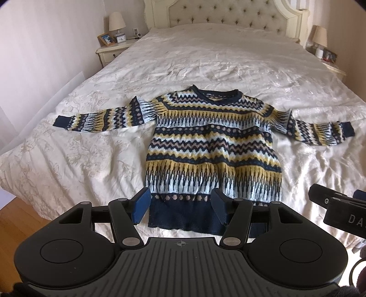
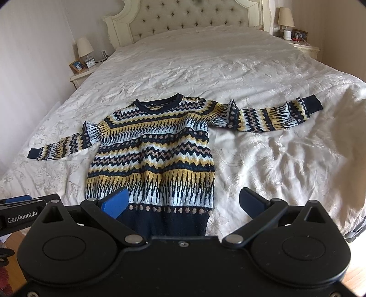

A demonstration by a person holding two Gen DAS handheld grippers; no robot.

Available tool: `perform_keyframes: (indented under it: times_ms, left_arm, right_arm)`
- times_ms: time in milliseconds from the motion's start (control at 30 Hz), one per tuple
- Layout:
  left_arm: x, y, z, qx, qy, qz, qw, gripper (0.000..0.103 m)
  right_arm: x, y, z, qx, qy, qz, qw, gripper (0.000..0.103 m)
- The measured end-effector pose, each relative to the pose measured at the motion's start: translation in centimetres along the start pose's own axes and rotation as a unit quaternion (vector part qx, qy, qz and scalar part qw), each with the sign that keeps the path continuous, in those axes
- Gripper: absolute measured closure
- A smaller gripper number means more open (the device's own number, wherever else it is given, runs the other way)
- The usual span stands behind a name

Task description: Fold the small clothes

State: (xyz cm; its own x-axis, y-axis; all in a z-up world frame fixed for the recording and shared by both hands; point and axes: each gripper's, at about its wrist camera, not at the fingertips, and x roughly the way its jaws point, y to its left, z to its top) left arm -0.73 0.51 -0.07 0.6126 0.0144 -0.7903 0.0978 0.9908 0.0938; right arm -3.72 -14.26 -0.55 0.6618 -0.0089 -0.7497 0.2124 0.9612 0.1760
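Note:
A small patterned sweater in navy, yellow and pale blue lies flat on the bed, front up, both sleeves spread out sideways, navy hem nearest me. It also shows in the right wrist view. My left gripper is open and empty, hovering above the hem near its left corner. My right gripper is open and empty, above the hem's right part and the bedcover beside it. The right gripper's body shows at the right edge of the left wrist view.
The sweater lies on a cream bedcover with wrinkles. A tufted headboard stands at the far end. Nightstands with lamps flank the bed. Wooden floor shows at the bed's near edge.

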Motion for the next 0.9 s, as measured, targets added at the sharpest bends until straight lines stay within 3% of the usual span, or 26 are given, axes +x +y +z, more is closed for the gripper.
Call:
perform_keyframes:
  times_ms: [900]
  left_arm:
    - [1.4, -0.8, 0.4, -0.004, 0.03, 0.008, 0.9995, 0.046]
  right_arm:
    - [1.4, -0.7, 0.8, -0.003, 0.013, 0.006, 1.0, 0.001]
